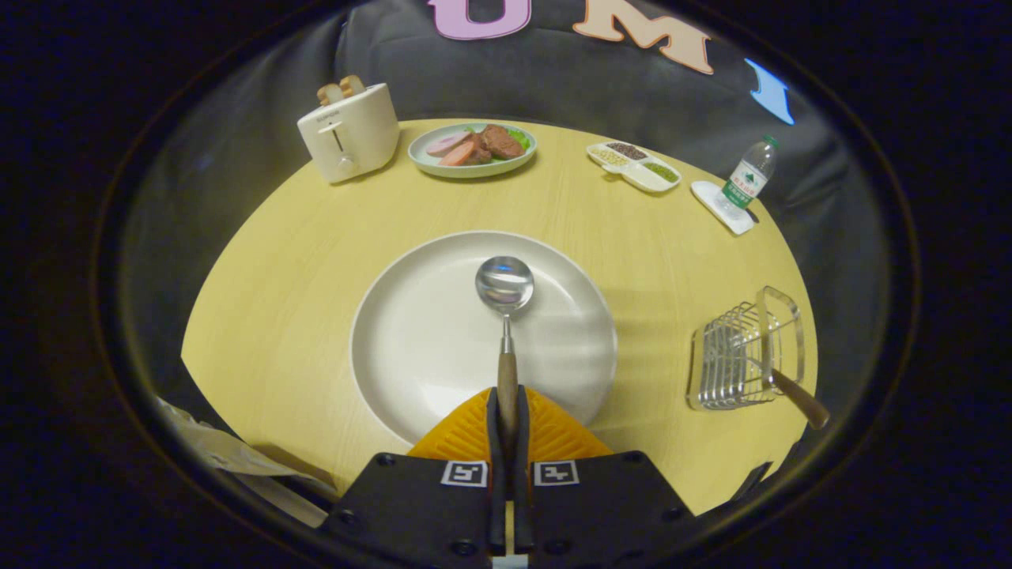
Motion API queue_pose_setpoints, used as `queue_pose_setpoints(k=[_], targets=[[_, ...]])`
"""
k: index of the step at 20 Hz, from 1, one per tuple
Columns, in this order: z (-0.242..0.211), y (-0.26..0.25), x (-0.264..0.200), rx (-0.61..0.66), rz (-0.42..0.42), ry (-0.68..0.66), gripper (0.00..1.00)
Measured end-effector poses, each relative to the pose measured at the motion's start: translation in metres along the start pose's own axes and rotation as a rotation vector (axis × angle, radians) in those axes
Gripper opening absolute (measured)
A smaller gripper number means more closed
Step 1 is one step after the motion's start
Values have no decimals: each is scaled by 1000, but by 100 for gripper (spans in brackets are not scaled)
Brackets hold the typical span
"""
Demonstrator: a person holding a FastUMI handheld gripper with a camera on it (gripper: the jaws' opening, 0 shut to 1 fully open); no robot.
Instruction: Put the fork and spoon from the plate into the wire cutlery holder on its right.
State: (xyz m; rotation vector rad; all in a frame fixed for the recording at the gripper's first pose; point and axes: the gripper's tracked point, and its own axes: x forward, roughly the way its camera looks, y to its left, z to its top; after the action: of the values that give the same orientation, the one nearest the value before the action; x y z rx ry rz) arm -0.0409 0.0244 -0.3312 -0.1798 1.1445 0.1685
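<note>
A spoon (pixel 504 296) with a shiny bowl and a wooden handle points away from me over the large white plate (pixel 411 332). My gripper (pixel 507 407) is shut on the spoon's wooden handle, both fingers pressing its sides. The spoon's bowl hangs over the middle of the plate; I cannot tell whether it touches it. To the right of the plate stands the wire cutlery holder (pixel 731 363). A fork (pixel 794 395) with a wooden handle sits in it, handle sticking out toward me and to the right.
Beyond the plate, at the back of the round yellow table (pixel 261 276), stand a white toaster (pixel 349 133) with bread, a plate of food (pixel 472 148), a divided tray (pixel 632 164) of grains and a water bottle (pixel 746 178) on a coaster.
</note>
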Motion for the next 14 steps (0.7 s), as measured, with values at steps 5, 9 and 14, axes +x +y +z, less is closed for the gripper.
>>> queue_pose_setpoints(k=[5,9,14], targets=[[9,-27,-19,64,11,5,8],[15,-46,-33,96,15,5,7],[15,-71,-51,116,16,12,8]])
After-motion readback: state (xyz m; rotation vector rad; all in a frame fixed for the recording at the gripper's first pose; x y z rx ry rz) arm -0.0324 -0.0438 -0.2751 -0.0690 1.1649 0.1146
